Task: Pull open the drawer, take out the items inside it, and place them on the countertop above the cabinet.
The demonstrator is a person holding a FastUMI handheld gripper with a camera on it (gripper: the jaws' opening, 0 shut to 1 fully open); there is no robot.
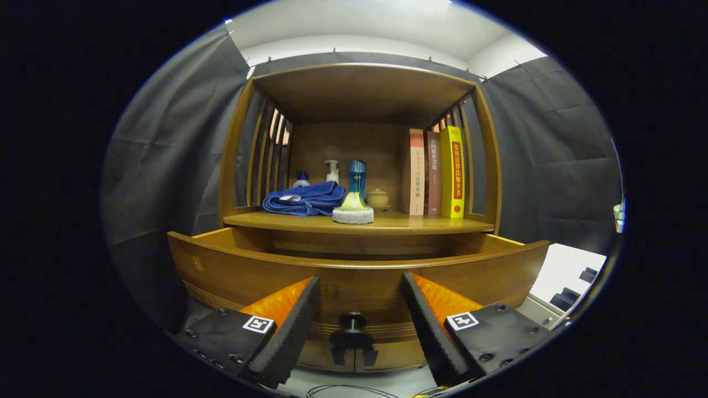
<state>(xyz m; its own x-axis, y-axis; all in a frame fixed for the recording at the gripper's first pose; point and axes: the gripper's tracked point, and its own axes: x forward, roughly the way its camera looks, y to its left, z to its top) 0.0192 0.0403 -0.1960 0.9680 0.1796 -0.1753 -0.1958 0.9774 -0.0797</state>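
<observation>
Hand-held gripper point(359, 309) was held with fingers apart, empty, before the pulled-out drawer point(354, 271).
Drawer opening was judged done; its contents were hidden, a brush point(353, 209) standing at the tabletop's point(420, 223) front edge.

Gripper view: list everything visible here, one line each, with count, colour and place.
cabinet: one, brown wood, beyond the fingers
drawer: one, brown, pulled open below the countertop; inside hidden
drawer knob: one, black, between the fingers
countertop: one, brown, above the drawer
towel: one, blue, folded on the countertop
brush: one, yellow-white, beside the towel
bottles: three, white, blue and clear-blue, behind the towel
small pot: one, beige, beside the books
books: three, cream, brown, yellow, upright
gripper: one, black fingers open, either side of the knob
</observation>
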